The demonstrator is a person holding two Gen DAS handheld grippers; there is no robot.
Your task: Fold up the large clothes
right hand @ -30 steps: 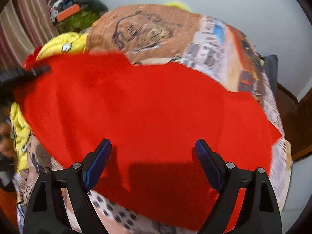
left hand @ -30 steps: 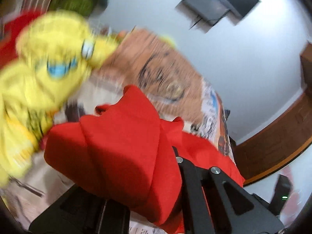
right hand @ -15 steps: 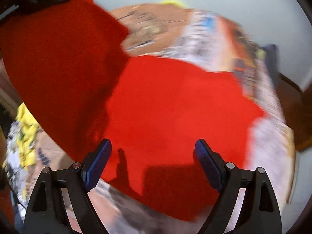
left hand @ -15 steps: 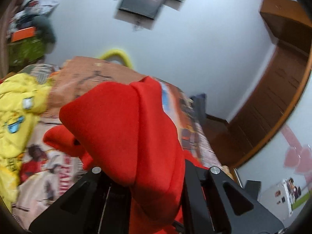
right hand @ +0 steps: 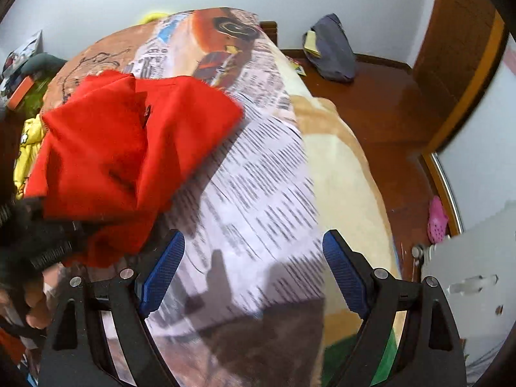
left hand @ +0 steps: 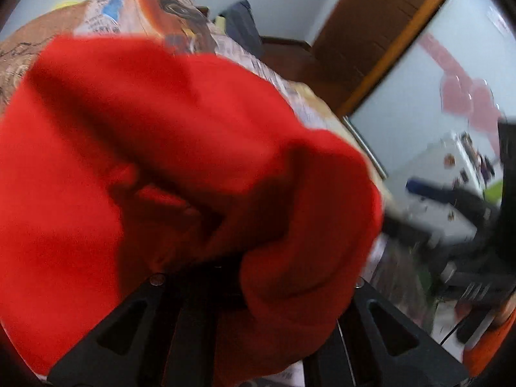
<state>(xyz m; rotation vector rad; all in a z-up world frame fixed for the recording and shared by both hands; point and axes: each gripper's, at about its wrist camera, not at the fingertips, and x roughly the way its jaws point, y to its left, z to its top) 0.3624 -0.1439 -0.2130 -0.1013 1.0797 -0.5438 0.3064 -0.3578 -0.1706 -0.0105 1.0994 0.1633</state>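
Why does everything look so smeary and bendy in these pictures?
Left wrist view: the red cloth fills the picture and is smeared soft, and so is the room behind it. Right wrist view: the print on the bedspread is streaked, while the right gripper stays sharp and throws a shadow on the bed. Both views: the lens bows the walls and darkens the corners.

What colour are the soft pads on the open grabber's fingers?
Blue. The right gripper has blue pads, clearest in the right wrist view.

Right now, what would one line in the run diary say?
left gripper: shut on red garment | right gripper: open, empty, above printed blanket | garment: bunched, unfolded
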